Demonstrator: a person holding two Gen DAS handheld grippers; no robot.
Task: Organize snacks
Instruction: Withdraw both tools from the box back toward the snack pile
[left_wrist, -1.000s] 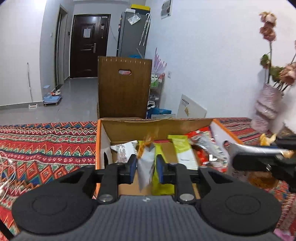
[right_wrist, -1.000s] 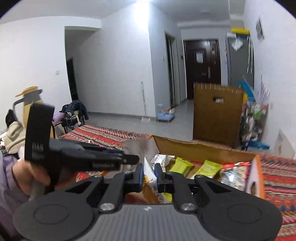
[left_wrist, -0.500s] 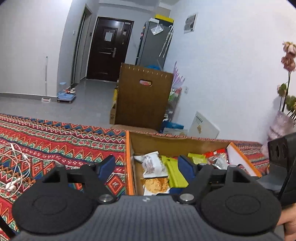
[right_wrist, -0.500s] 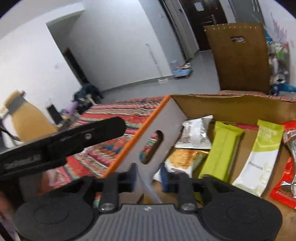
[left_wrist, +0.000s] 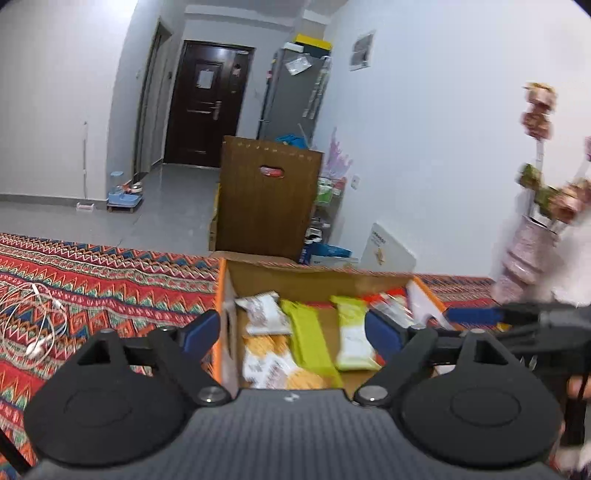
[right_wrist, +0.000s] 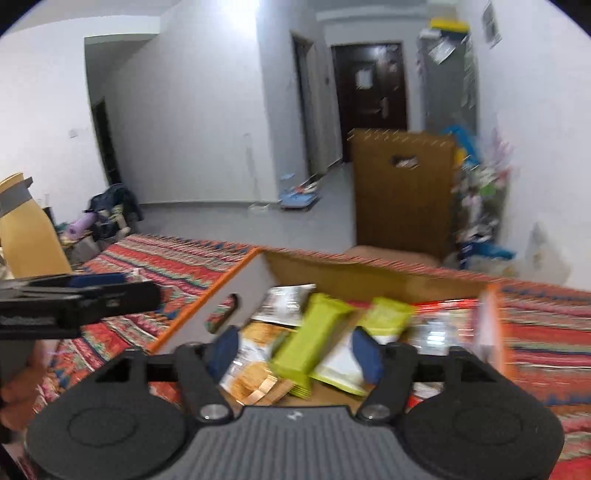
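An open cardboard box (left_wrist: 220, 295) with an orange rim sits on the patterned cloth and holds loose snacks. Among them are a green bar (left_wrist: 308, 339), a yellow-and-white packet (left_wrist: 352, 338), a white packet (left_wrist: 264, 312) and an orange-and-white packet (left_wrist: 273, 365). My left gripper (left_wrist: 293, 332) hovers over the box's near end. Its jaws are opening wide and nothing is between the pads. My right gripper (right_wrist: 295, 350) hangs over the same box (right_wrist: 207, 299), above the green bar (right_wrist: 314, 347). Its jaws are also opening, and they hold nothing.
White earphone cables (left_wrist: 33, 325) lie on the cloth to the left. A vase of dried flowers (left_wrist: 528, 243) stands at the right. A tall brown cardboard panel (left_wrist: 266, 206) rises behind the box. A yellow bottle (right_wrist: 26, 236) stands at the far left, and a person's hand (right_wrist: 22, 387) holds the left gripper.
A second ago each gripper was shut on a snack packet over the box. Both have opened and the packets now lie in the box. The left gripper has drawn back and risen.
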